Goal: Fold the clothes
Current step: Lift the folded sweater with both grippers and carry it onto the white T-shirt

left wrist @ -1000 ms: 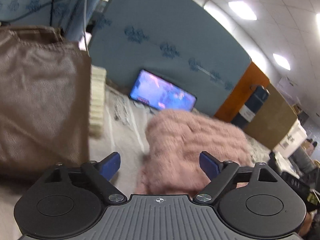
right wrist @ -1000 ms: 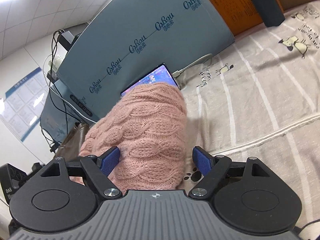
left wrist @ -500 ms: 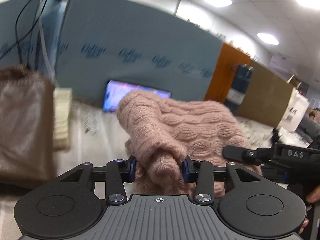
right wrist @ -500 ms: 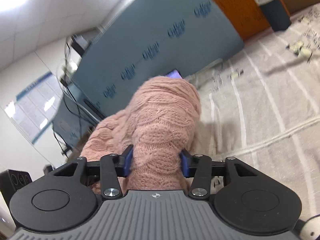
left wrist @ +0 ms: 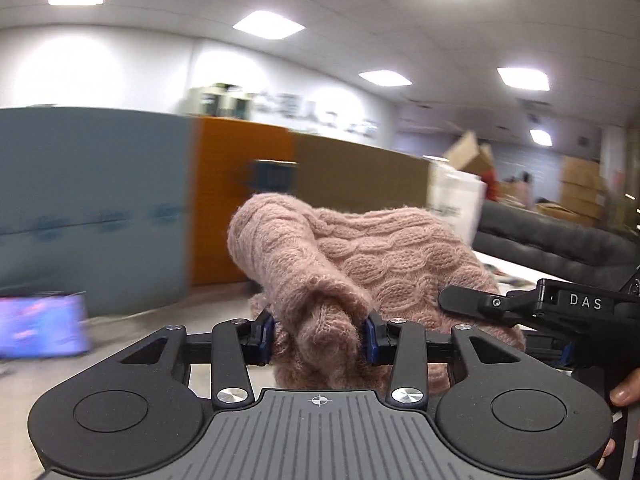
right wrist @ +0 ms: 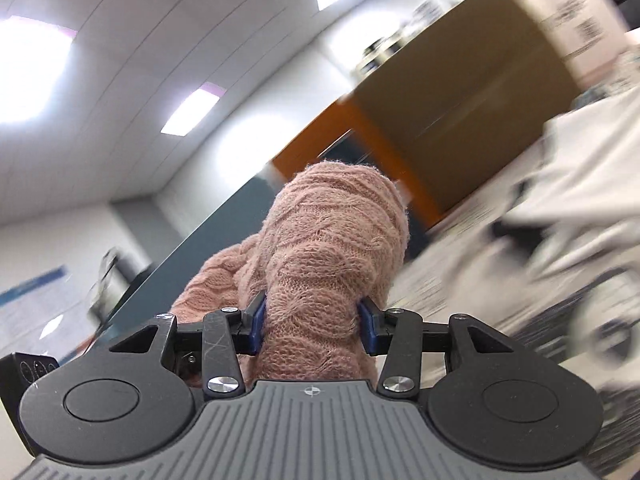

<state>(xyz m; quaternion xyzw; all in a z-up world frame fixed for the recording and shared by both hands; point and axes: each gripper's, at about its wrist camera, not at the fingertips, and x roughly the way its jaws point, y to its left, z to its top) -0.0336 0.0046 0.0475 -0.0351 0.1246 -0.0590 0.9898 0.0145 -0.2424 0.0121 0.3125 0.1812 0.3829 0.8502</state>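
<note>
A folded pink cable-knit sweater (left wrist: 360, 256) is held up off the bed between both grippers. My left gripper (left wrist: 319, 338) is shut on one bunched end of it, blue pads pressed into the wool. My right gripper (right wrist: 311, 330) is shut on the other end of the pink sweater (right wrist: 328, 248), which rises thick between its pads. In the left wrist view the black body of the right gripper shows at the right edge, with a person's fingers (left wrist: 624, 394) on its handle. Both views are blurred by motion.
A lit phone screen (left wrist: 40, 326) lies on the bed at the left. Behind stand a blue-grey panel (left wrist: 92, 208), an orange panel (left wrist: 240, 200) and a brown board (left wrist: 360, 176). A dark padded garment (left wrist: 560, 240) lies at the right. The striped bedsheet (right wrist: 560, 208) spreads right.
Both grippers closed on the pink sweater and lifted it off the bed, swinging sideways; the brown bag has left the left wrist view and the phone has slid to the left edge.
</note>
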